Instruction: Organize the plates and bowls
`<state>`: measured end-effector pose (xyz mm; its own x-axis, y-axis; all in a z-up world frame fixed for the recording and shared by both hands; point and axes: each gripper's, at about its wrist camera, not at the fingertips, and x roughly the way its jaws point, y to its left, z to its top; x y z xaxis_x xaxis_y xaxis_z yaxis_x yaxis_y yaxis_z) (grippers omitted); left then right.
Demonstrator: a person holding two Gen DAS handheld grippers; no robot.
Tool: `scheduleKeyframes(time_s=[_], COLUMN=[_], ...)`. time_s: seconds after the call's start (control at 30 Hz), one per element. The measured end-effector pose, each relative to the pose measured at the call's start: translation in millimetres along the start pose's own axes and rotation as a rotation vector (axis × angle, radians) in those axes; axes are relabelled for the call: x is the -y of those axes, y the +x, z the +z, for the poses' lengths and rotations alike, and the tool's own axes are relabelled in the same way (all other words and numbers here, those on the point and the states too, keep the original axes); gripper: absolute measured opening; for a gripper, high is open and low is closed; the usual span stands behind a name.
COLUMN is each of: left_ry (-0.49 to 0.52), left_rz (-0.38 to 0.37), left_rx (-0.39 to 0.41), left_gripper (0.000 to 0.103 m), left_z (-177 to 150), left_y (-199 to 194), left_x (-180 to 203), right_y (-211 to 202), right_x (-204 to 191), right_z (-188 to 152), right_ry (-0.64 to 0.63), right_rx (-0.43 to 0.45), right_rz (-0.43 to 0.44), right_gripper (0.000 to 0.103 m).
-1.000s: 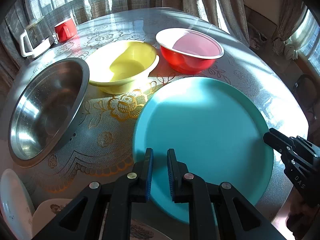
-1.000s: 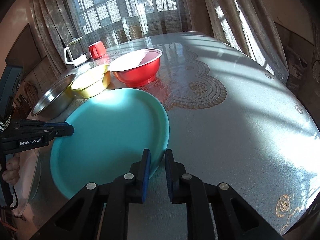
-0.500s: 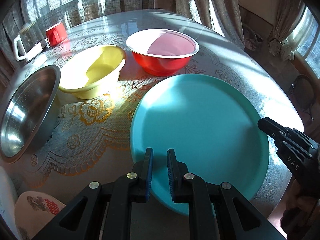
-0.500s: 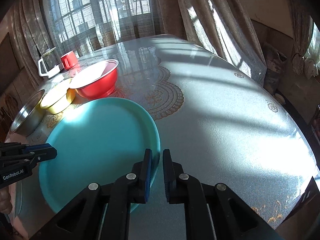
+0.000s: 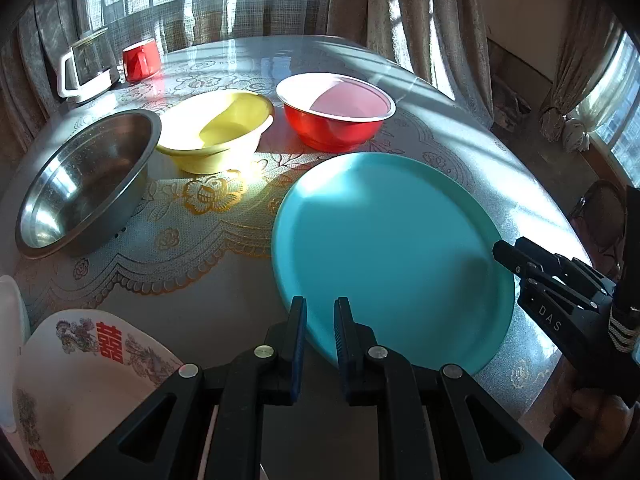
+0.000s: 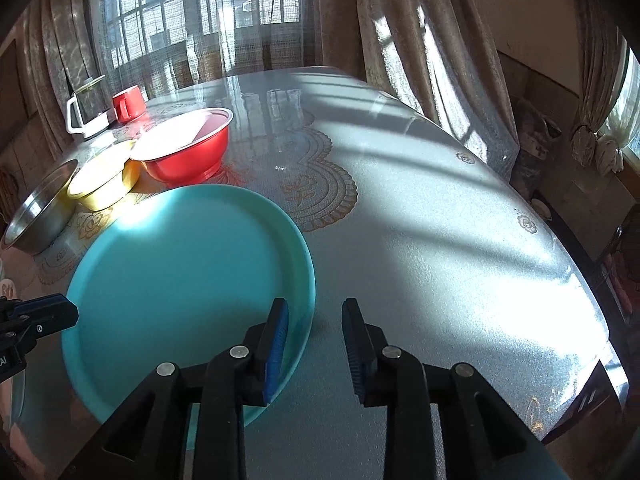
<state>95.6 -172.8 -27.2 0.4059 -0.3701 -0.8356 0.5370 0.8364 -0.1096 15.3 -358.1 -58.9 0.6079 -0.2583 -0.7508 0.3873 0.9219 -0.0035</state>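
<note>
a home dining room, round surface (image 6: pixel 440 240) under a lace-patterned cover, heavy curtains (image 6: pixel 420 40) at barred windows (image 6: pixel 240 0), bowls (image 5: pixel 336 116), a red mug (image 5: pixel 140 60), a kettle (image 5: pixel 86 68)

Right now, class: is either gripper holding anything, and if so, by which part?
Nothing is held. The left gripper is shut and empty; the right gripper is opening astride the teal plate's rim, not pressing it.
</note>
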Motion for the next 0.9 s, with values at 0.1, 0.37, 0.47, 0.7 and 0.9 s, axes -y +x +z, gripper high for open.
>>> scheduleKeyframes(time_s=[0.1, 0.37, 0.47, 0.7, 0.9], left_ry=[-0.020, -0.035, -0.047, -0.048, -0.084], left_rz=[0.011, 0.033, 0.029, 0.043, 0.053], left_rx=[0.009, 0.064, 0.057, 0.043, 0.100], left_gripper=[0.014, 0.014, 0.014, 0.014, 0.015], left_z=[-3.7, -11.3, -10.9, -7.8, -15.7], left_y=[-3.2, -16.4, -13.7, -4.5, -25.4], left_x=[-7.0, -12.0, -12.5, -6.3, -18.6], right_y=[-2.3, -6.4, -4.1, -9.1, -32.2], right_x=[-5.0, -17.6, -20.4, -21.2, -40.5], right_z=[-1.5, -7.5, -10.4, -12.8, -0.5], right_ry=[-0.019, -0.068, -0.064, -0.036, -0.068], right_rx=[0.005, 0.012, -0.006, -0.005, 0.048], right_rz=[-0.007, -0.026, -0.005, 0.015, 0.128], right_gripper=[0.034, 0.037, 0.037, 0.039, 0.040])
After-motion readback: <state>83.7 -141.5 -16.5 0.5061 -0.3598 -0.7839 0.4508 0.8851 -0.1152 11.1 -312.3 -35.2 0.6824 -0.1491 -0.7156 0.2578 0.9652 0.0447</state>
